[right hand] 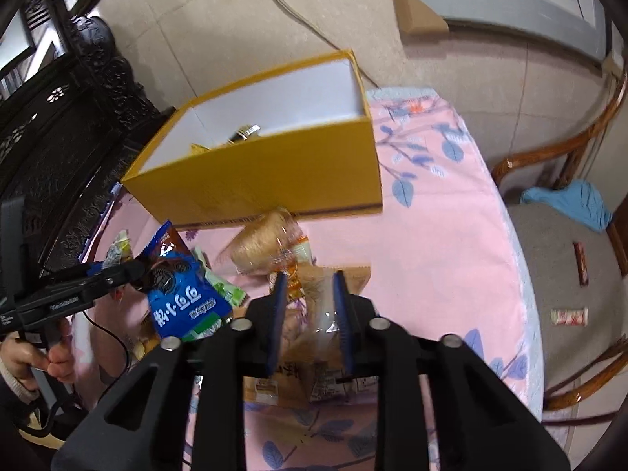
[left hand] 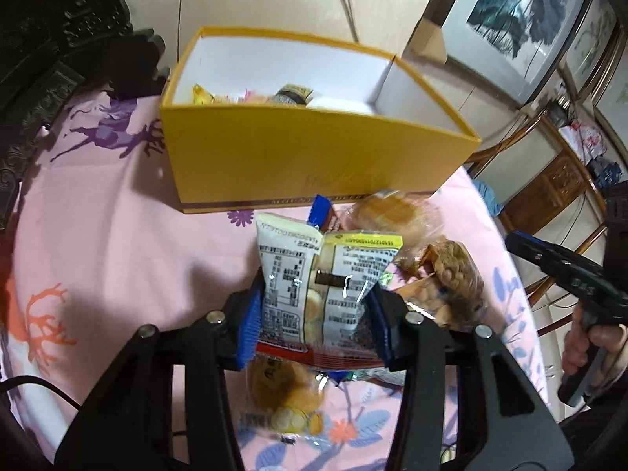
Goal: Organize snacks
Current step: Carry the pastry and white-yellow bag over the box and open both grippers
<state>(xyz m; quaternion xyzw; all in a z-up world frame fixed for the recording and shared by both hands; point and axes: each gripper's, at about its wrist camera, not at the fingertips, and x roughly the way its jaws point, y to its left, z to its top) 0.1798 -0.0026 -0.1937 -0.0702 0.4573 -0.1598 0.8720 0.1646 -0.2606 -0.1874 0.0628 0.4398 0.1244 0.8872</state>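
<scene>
While the left claw [left hand: 318, 306] grips a cookie packet [left hand: 314, 278], the right claw [right hand: 310, 314] pinches a clear-wrapped pastry [right hand: 314, 322].

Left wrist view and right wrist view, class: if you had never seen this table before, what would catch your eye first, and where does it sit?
The yellow box dominates, open-topped on the pink tablecloth with a few snacks inside. In front of it, the left gripper clamps a blue cookie packet above a loose pile of wrapped snacks. The right gripper straddles a clear-wrapped pastry nearby.
</scene>
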